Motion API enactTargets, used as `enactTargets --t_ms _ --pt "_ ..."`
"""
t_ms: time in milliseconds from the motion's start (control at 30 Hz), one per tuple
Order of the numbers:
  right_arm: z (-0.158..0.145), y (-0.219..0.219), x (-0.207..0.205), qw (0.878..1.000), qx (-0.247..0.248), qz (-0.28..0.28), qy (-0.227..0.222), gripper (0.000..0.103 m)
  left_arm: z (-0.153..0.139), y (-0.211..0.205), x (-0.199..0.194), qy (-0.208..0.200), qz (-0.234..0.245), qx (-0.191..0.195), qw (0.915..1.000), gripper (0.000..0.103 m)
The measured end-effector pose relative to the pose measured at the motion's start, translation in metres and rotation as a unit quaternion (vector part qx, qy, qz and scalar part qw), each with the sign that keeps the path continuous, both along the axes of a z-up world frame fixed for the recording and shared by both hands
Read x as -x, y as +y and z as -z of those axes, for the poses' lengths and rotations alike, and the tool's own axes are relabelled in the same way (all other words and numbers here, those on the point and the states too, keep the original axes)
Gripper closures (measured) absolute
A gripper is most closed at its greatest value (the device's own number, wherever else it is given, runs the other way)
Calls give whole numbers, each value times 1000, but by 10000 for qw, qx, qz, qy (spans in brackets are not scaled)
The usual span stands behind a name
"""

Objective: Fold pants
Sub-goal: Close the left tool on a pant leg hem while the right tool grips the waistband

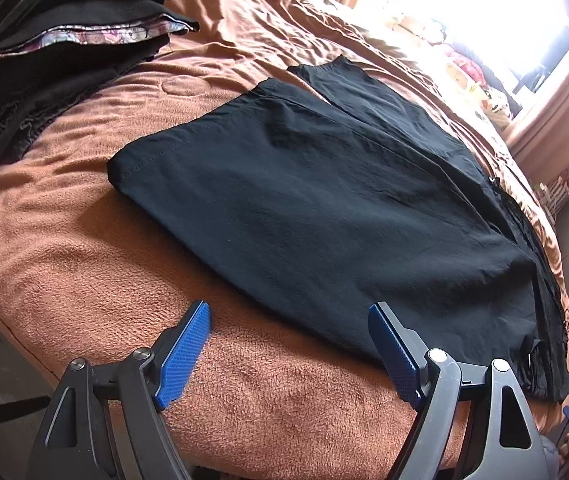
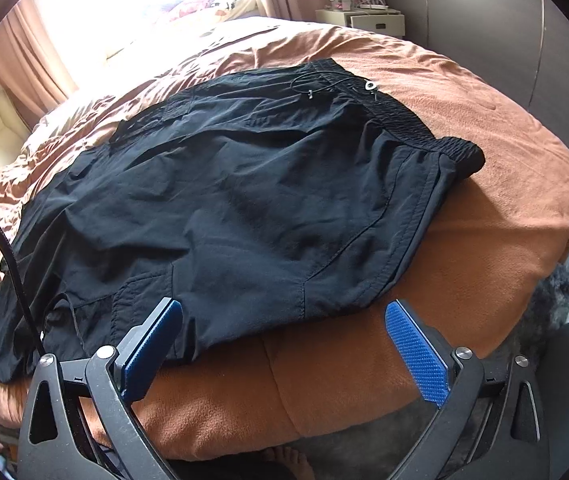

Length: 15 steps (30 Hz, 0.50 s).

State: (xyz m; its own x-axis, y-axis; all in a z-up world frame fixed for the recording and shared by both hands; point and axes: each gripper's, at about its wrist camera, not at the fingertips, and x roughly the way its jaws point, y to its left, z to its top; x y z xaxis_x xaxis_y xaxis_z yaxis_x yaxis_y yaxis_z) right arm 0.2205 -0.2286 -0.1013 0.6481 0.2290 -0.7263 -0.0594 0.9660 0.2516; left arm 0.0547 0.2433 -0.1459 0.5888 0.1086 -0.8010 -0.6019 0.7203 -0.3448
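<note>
Pants [image 1: 316, 200]: black, lying flat on the brown bed [image 1: 84, 280] — spread out, ready to fold;
Left gripper [image 1: 290, 312]: jaws wide, holding nothing;
Right gripper [image 2: 284, 312]: jaws wide, empty — near the pants' edge.

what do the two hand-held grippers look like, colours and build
Both look alike. The left hand-held gripper and right hand-held gripper have black angular frames with triangular cut-outs and silver round pivot bolts. Each finger carries a flat blue pad with a fine dotted texture. A black cable curves past the right one.
</note>
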Motion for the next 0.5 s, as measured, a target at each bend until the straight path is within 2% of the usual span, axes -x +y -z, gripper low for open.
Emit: enactTargets --t_ms 67,100,300,500 --pt "4 0 -7 10000 -48 -22 16 2 -1 3 0 8 -2 4 10000 21" --pt "6 0 -9 10000 -65 -19 43 7 -3 4 1 2 -7 13 10000 21" --pt "19 -8 -22 9994 -331 28 120 13 0 20 -6 -71 -165 34 9998 24" --pt "19 -13 -27 9985 -540 8 -22 17 -4 36 -15 -360 -236 129 9990 43"
